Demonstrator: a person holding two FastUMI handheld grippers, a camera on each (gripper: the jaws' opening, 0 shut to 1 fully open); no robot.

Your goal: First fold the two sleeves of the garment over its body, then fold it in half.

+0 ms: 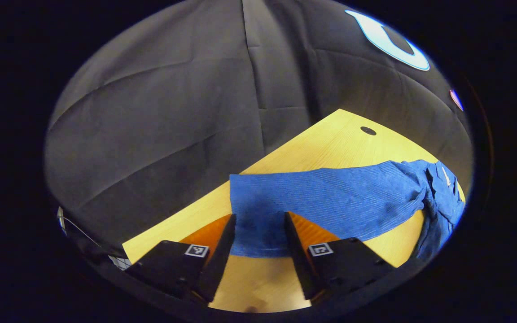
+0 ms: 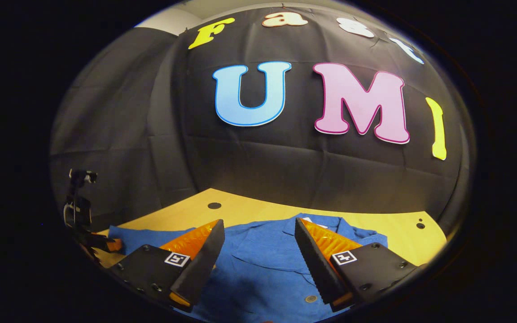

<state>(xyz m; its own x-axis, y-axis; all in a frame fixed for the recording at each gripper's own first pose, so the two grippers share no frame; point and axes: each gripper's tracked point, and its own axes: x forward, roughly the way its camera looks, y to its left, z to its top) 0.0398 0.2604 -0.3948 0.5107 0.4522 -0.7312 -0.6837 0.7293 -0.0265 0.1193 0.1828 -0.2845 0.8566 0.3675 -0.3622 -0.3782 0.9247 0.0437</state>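
1. In the left gripper view, the left gripper [image 1: 258, 220] has its two fingers spread wide, nothing between them pressed or held; they hover over the cuff end of the sleeve [image 1: 321, 202].
2. That sleeve is blue with a fine ribbed or striped weave. It lies flat and stretched out straight across the wooden table [image 1: 330, 139], its squared cuff edge lying just between the finger tips.
3. Farther right in the same view the sleeve runs into the bunched shoulder and body of the garment [image 1: 442, 197], where the cloth is creased and darker in its folds.
4. Beyond the garment the tabletop has a small round dark hole [image 1: 368, 130], and the black cloth wall [image 1: 173, 112] rises behind the table's edge.
5. In the right gripper view, the right gripper [image 2: 258, 229] is also wide open and grips nothing; it hangs above the chest of the blue garment.
6. Below its fingers a button [image 2: 311, 298] shows on the shirt front, which lies spread on the table with soft wrinkles.
7. Farther off the collar [image 2: 326, 222] lies open near the table's far edge.
8. At the far left the other gripper [image 2: 83, 224] shows beside the outstretched sleeve; whether it touches the cloth cannot be told.
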